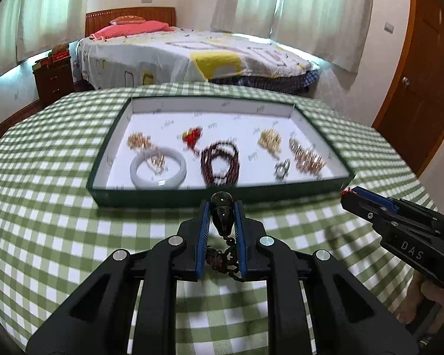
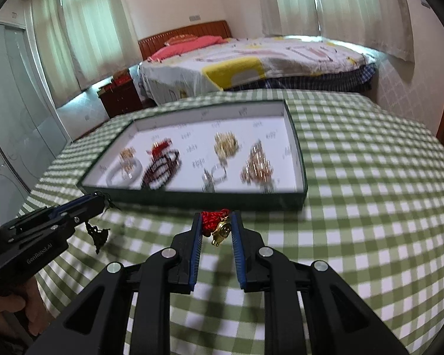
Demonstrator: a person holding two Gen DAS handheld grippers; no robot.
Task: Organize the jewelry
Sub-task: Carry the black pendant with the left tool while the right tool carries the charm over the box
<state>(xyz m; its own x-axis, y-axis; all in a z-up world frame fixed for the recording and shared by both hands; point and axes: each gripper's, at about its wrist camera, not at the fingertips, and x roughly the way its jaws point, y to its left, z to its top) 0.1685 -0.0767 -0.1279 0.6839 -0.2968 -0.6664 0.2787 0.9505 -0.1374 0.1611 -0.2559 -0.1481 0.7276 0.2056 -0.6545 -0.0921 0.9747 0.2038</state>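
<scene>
Left wrist view, items by size: desk (image 1: pixel 59 222) in green check cloth; green tray (image 1: pixel 109 198) on it, already crowded with bracelets and chains. Left tool (image 1: pixel 222 207), narrow, pinches a dark bead pendant (image 1: pixel 222 213), its cord dangling below; that cord may snag the tray wall. Right tool (image 2: pixel 216 217), narrow, nips a red knotted charm (image 2: pixel 211 222) by its tip; a thin hold, liable to slip onto the desk.
</scene>
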